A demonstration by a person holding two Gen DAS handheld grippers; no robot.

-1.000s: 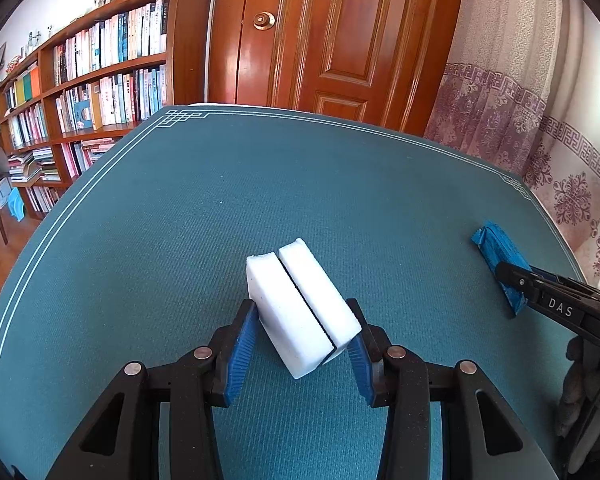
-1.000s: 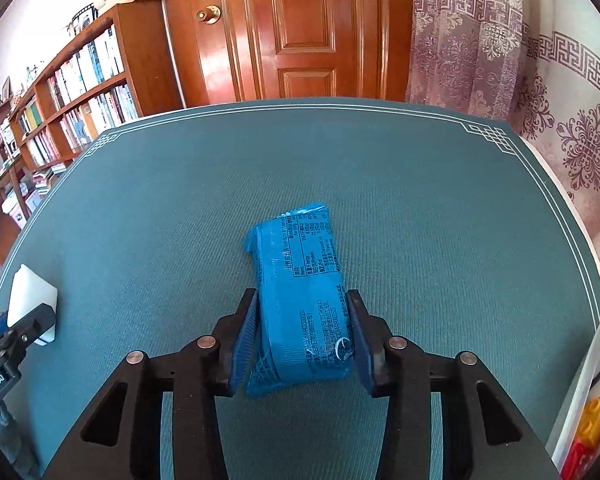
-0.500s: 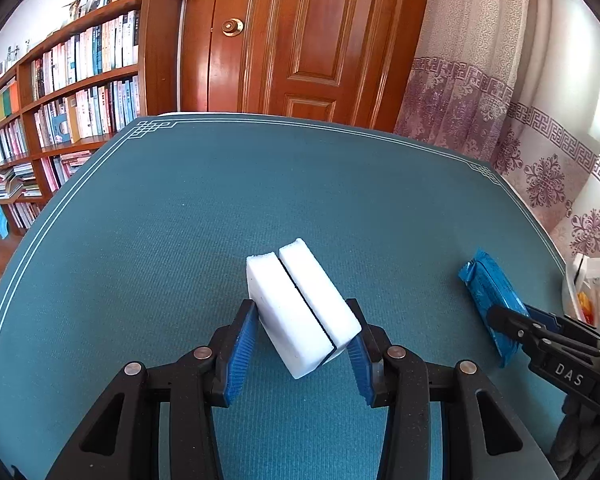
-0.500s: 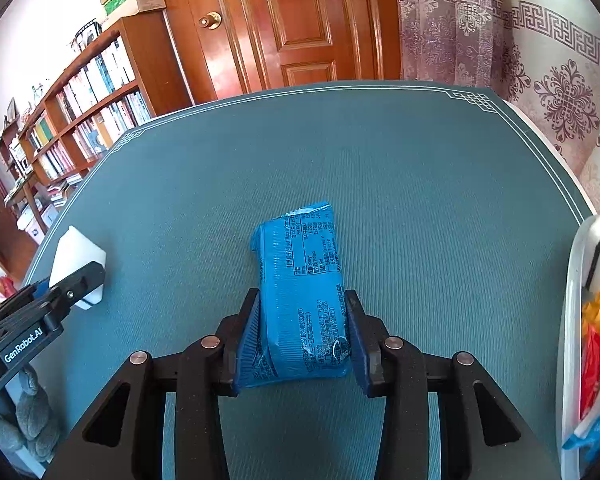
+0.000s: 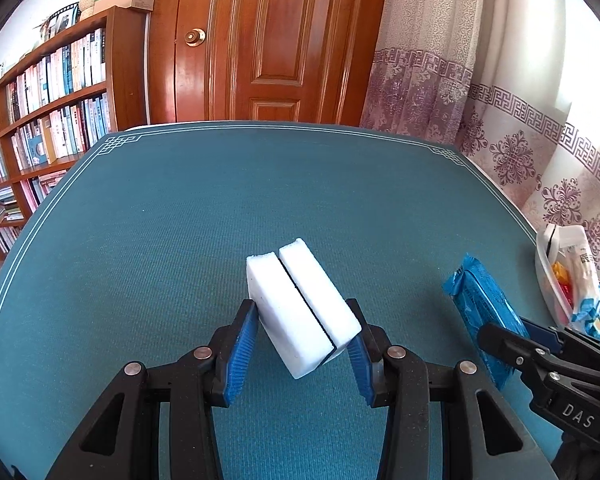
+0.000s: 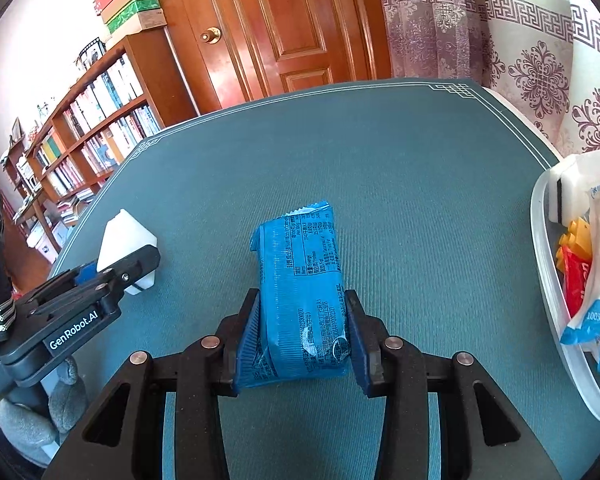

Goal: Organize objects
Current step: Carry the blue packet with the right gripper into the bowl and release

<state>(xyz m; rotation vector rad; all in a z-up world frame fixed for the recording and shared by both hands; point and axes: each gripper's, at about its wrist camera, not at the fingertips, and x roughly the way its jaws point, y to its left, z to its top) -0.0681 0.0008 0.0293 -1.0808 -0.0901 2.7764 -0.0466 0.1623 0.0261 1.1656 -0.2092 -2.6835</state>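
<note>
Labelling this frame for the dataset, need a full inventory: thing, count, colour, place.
white sponge block: 1, white with a dark seam, tilted between the left gripper's fingers
snack packet: 1, blue, between the right gripper's fingers
plastic bin: 1, translucent white, table's right edge, holding packets
table: 1, teal cover
door: 1, brown wood, behind table
bookshelf: 1, brown, left of door
curtain: 1, white and purple, right
left gripper: 1, black with blue pads, shut
right gripper: 1, black with blue pads, shut
</note>
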